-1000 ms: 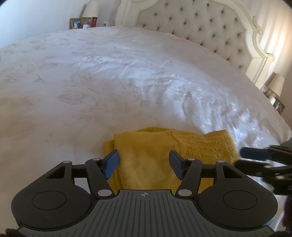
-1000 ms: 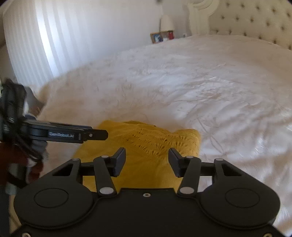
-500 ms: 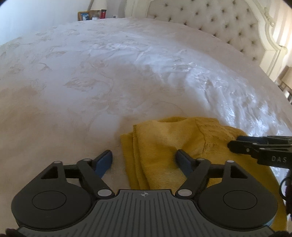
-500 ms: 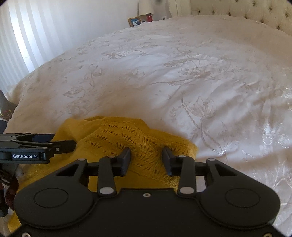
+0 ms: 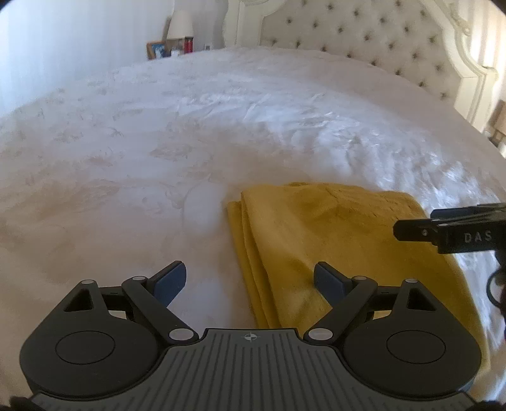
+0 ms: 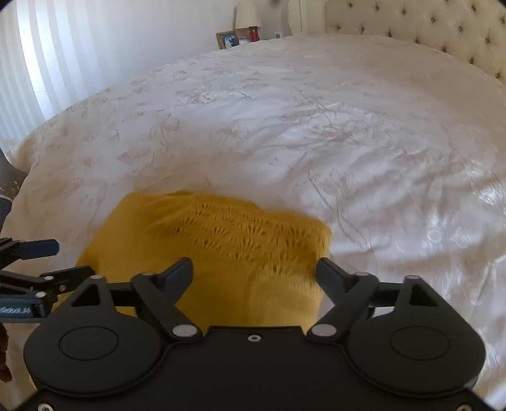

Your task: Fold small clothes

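A wide bed (image 5: 221,126) fills both views, covered by a white spread (image 6: 300,126) with a pale floral pattern and soft creases that catch the light toward the right. At its head stands a cream tufted headboard (image 5: 363,38) with a carved frame. Beside it a nightstand carries a lamp (image 6: 249,12), a picture frame (image 6: 227,39) and a small red item, too small to identify. Behind the far side of the bed hang white vertical curtains (image 6: 57,57), lit from behind.

A yellow knitted garment (image 5: 316,240) lies folded flat on the near part of the spread, its stacked edges showing along the left side; an openwork pattern runs across its top in the right wrist view, though that part looks slightly blurred.

The left gripper (image 5: 249,279) has its jaws spread wide and holds nothing, straddling the garment's left edge. The right gripper (image 6: 254,273) is likewise wide open and empty, over the garment's right portion.
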Demonstrator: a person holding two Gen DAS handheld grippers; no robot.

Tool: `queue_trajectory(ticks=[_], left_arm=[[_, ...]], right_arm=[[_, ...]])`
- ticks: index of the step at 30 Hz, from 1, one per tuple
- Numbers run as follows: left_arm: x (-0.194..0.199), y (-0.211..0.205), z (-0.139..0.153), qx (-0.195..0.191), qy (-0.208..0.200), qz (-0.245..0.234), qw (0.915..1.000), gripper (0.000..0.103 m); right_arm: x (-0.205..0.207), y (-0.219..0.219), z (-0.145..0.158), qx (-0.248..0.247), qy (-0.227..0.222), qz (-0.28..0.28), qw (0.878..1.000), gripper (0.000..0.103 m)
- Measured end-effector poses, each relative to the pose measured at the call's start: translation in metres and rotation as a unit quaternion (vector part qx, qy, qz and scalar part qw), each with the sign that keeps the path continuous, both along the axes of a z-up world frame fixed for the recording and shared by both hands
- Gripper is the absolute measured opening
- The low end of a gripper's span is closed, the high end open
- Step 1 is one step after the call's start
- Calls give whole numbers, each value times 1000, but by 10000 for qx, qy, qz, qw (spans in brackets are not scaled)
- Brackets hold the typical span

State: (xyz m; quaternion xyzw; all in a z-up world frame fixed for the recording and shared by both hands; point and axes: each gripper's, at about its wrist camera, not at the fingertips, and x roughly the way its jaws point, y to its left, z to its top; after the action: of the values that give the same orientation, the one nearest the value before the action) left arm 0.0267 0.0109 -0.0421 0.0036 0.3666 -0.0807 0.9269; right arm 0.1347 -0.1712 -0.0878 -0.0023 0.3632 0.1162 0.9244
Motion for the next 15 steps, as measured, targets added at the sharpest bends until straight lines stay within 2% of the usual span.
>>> queue_trajectory(ticks=[4,6,10,15], left_arm=[[-4,0,-12,326,133,29,9994,90],[-2,3,-19,382,207,140,9990,98],[-4,10,-13,213,246,305,9990,97],[-24,3,6,-19,243,175,9995,97]], right_arm=[[-9,-5,-7,-181,151,-170,9996,92],[-13,-10,-9,-137,228,-288,9992,95],[-29,-18,-2,-8,188,-423,9989,99],[-61,-25,14,295,3,-501,9983,102]])
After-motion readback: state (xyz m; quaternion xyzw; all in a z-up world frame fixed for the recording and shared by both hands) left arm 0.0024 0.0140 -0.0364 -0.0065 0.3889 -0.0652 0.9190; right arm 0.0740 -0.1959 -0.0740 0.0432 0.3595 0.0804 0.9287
